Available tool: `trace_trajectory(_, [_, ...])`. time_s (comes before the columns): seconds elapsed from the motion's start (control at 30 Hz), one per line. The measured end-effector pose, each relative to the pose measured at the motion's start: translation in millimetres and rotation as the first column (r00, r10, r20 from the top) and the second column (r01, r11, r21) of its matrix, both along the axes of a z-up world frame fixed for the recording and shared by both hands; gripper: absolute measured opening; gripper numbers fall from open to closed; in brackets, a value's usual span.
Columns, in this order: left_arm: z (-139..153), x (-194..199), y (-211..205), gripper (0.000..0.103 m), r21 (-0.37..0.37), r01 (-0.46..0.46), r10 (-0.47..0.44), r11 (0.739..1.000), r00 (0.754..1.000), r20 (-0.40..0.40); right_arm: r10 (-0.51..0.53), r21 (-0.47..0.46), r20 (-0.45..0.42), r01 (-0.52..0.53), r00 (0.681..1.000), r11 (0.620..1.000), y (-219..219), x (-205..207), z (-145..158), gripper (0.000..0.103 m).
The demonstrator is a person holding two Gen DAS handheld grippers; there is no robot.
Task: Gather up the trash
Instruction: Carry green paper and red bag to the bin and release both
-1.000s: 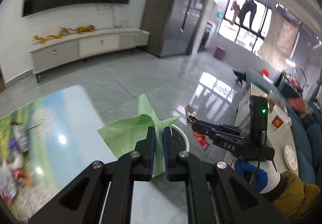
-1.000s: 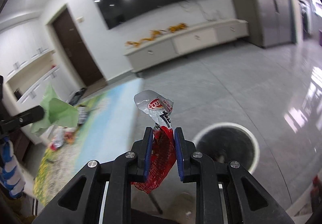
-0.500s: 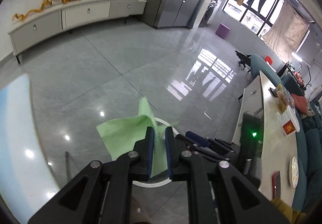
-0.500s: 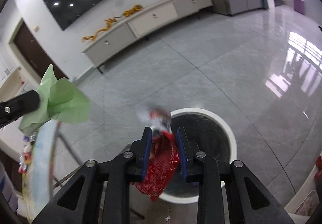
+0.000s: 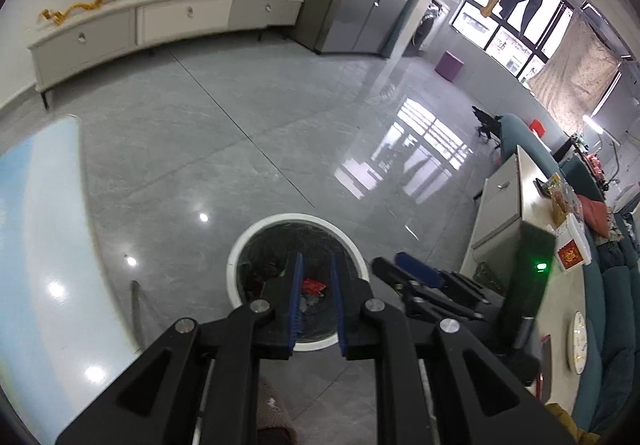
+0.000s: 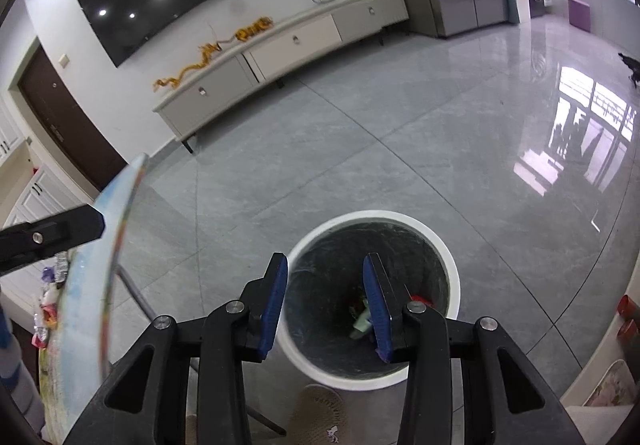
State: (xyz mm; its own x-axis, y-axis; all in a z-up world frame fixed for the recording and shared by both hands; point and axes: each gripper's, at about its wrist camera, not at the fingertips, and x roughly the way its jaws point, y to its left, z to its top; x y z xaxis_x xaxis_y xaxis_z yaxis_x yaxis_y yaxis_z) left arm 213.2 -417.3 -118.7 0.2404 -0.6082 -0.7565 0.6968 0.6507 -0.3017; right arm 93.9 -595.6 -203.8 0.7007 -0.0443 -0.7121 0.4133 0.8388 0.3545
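Observation:
A white round trash bin (image 5: 240,257) with a dark liner stands on the grey floor, below both grippers; it also shows in the right wrist view (image 6: 448,265). My left gripper (image 5: 316,269) is open and empty above the bin. A red wrapper (image 5: 312,286) lies inside the bin. My right gripper (image 6: 325,277) is open and empty above the bin. In the right wrist view, a pale green paper (image 6: 360,321) and a red wrapper (image 6: 420,299) lie at the bin's bottom. The right gripper's fingers (image 5: 416,271) show beside the left one.
A table with a printed cloth (image 5: 36,245) stands to the left; more litter (image 6: 48,305) lies on it. A long white TV cabinet (image 6: 288,45) lines the far wall. A low white table (image 5: 520,205) and teal sofa (image 5: 616,305) stand at the right. A slipper (image 6: 320,417) is near the bin.
Both grippers opened over the bin. The green paper left the left gripper and the red wrapper left the right one; both now lie inside the bin.

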Motion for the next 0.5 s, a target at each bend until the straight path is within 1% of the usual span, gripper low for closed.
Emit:
trace_trajectory(0.13, [15, -17, 25, 0.015, -0.021, -0.021, 0.022, 1.000, 1.000, 0.021, 0.012, -0.019, 0.049, -0.011, 0.999, 1.000, 18, -16, 26, 0.041])
trace_trajectory(0.17, [19, -20, 32, 0.019, -0.024, -0.028, 0.029, 0.999, 0.999, 0.030, 0.019, -0.031, 0.064, -0.017, 0.998, 0.999, 24, -21, 33, 0.041])
trace_trajectory(0.2, [23, -26, 41, 0.024, -0.029, -0.034, 0.036, 0.999, 0.998, 0.044, 0.024, -0.040, 0.075, -0.021, 0.997, 0.999, 29, -26, 40, 0.041])
trace_trajectory(0.23, [27, -30, 48, 0.039, -0.032, -0.043, 0.045, 0.999, 0.997, 0.058, 0.030, -0.046, 0.084, -0.026, 0.996, 0.999, 33, -28, 45, 0.042])
trace_trajectory(0.27, [31, -31, 54, 0.046, -0.033, -0.051, 0.053, 0.998, 0.996, 0.069, 0.036, -0.055, 0.094, -0.031, 0.995, 0.998, 38, -32, 52, 0.042])
trace_trajectory(0.5, [57, -56, 99, 0.046, -0.034, -0.076, 0.081, 0.997, 0.982, 0.170, 0.076, -0.146, 0.154, -0.053, 0.985, 0.988, 72, -60, 97, 0.042])
